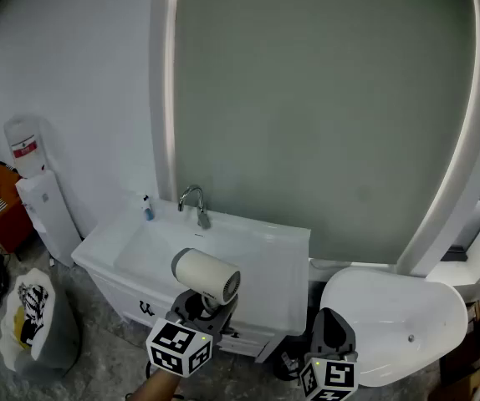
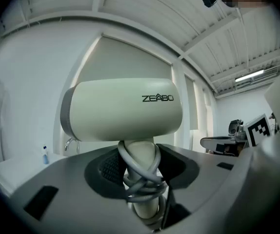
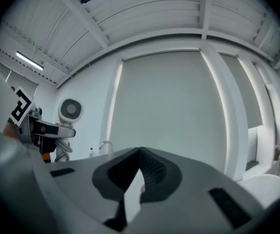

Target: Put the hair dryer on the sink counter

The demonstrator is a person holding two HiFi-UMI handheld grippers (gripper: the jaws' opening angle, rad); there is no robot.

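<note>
The left gripper [image 2: 139,168] is clamped on the handle of the hair dryer [image 2: 123,108], its pads pressing on the grey cord [image 2: 141,182] wound round that handle. The right gripper [image 3: 140,152] has its tips together with nothing between them, and hangs low off to the side. From where I stand the dryer is up in the air, barrel level, at the front edge of the sink counter [image 1: 275,261], just right of the basin [image 1: 150,247] and short of the faucet [image 1: 195,204].

To set it down well, I'd say carry it forward over the flat stretch to the right of the basin, well in from the front lip. Lower it until the barrel takes its own weight on the counter, then tip it onto its side, since it looks top-heavy. Open the jaws only then, and draw straight back so a pad doesn't snag a loop of cord and drag the dryer along
</note>
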